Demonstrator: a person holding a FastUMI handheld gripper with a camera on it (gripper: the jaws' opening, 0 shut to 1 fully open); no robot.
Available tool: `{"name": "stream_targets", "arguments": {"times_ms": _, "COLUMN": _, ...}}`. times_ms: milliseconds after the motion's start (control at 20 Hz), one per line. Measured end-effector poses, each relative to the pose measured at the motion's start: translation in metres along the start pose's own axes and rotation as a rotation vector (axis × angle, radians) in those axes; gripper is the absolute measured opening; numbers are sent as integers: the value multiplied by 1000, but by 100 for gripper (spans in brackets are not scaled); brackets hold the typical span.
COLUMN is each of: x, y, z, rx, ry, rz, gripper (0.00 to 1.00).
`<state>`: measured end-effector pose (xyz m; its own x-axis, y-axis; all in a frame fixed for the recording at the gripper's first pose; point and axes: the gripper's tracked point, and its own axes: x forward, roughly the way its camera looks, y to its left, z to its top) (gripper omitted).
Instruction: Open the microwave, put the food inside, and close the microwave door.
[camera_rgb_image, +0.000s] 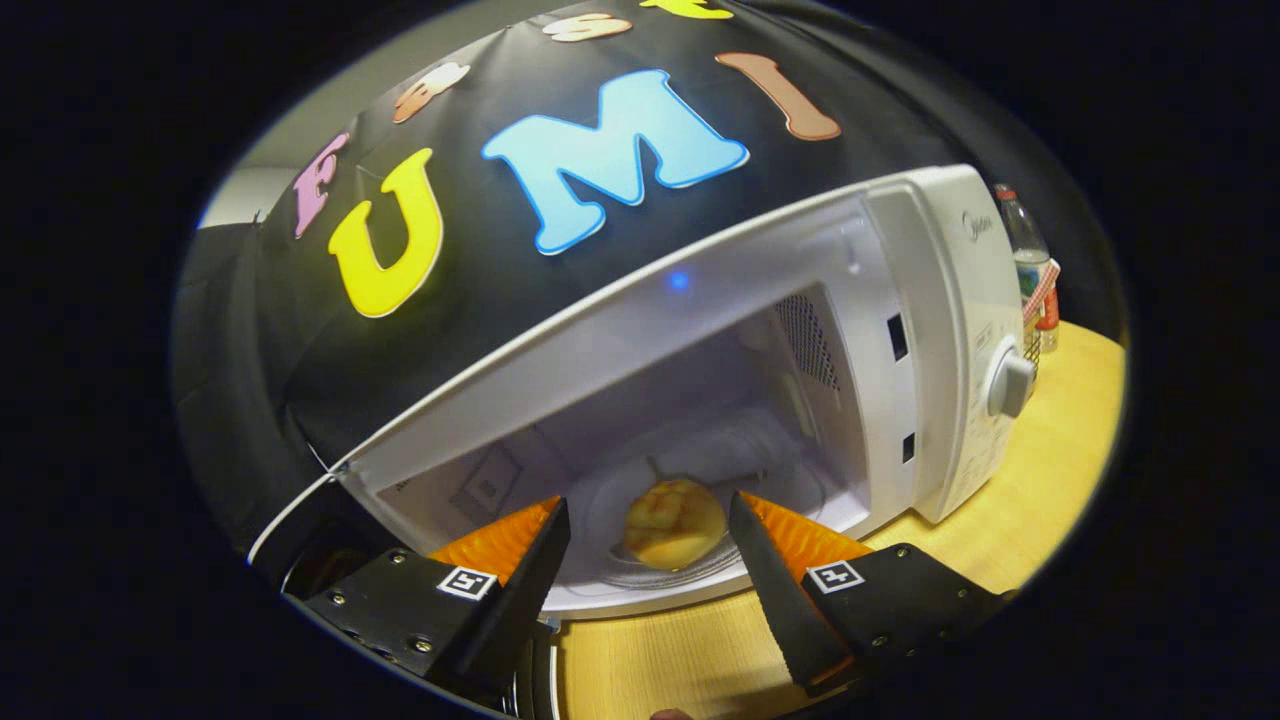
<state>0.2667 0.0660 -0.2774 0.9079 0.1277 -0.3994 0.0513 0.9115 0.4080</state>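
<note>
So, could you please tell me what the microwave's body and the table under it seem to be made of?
The microwave body looks like smooth white plastic or painted metal: an even, slightly glossy surface; which one is unclear. The table looks like light wood or wood-look laminate, with faint grain lines and a matte finish. The gripper has its fingers open, the food lying beyond them inside the cavity.

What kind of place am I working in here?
Likely a staged recording booth, not a real kitchen: a black cloth wall hangs behind an open microwave on a wooden table. The food sits inside, just beyond the open claw.
</note>
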Motion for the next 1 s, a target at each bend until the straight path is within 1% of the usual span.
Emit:
{"name": "stream_targets", "arguments": {"times_ms": 350, "x": -86, "y": 28, "z": 21, "rx": -107, "ry": -44, "rz": 28, "gripper": 97}}
{"name": "stream_targets", "arguments": {"times_ms": 800, "x": -178, "y": 64, "z": 21, "rx": -229, "ry": -77, "rz": 58, "gripper": 97}}
{"name": "stream_targets", "arguments": {"times_ms": 1000, "x": -213, "y": 88, "z": 14, "rx": -272, "ry": -91, "rz": 94, "gripper": 97}}
